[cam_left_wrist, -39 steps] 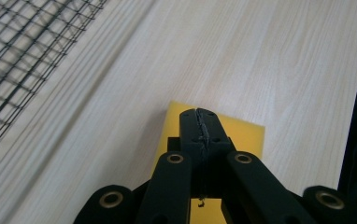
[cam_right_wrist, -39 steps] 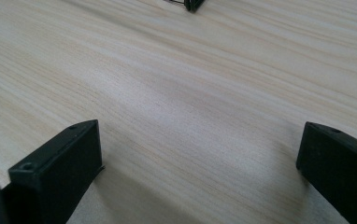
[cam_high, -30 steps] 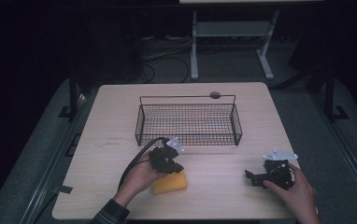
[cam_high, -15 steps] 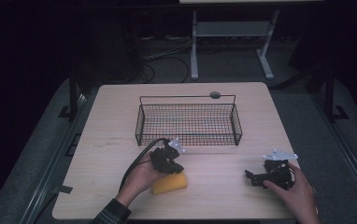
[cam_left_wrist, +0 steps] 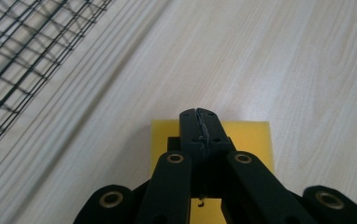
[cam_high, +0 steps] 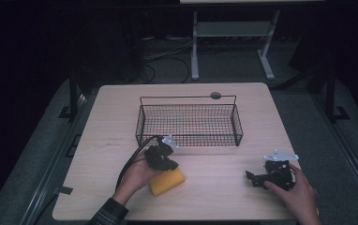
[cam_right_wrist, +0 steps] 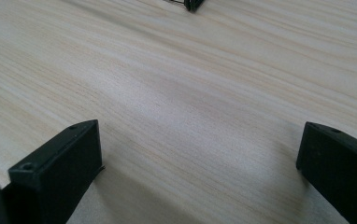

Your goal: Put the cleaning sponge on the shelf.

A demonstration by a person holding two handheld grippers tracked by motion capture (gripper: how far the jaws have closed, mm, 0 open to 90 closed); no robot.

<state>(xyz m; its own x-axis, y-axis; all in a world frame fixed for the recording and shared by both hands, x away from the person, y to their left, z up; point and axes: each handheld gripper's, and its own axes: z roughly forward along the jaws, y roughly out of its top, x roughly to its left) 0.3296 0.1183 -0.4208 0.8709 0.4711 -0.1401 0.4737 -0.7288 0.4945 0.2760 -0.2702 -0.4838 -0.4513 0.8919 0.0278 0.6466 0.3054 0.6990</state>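
A yellow sponge block [cam_high: 168, 182] lies on the wooden table near its front edge, left of centre. My left gripper [cam_high: 171, 166] rests over the block's near end with its jaws pressed together. In the left gripper view the shut tips [cam_left_wrist: 200, 115] lie on top of the yellow block [cam_left_wrist: 257, 140], with nothing between them. My right gripper [cam_high: 255, 178] sits low on the table at the front right, a hand around it. Its two jaws [cam_right_wrist: 200, 154] stand wide apart over bare wood.
A black wire basket [cam_high: 189, 97] stands empty at the middle of the table, just beyond the left gripper; its mesh wall [cam_left_wrist: 22, 51] runs along the left gripper's left. A small dark disc [cam_high: 215, 95] lies behind the basket. Table edges are close in front of both hands.
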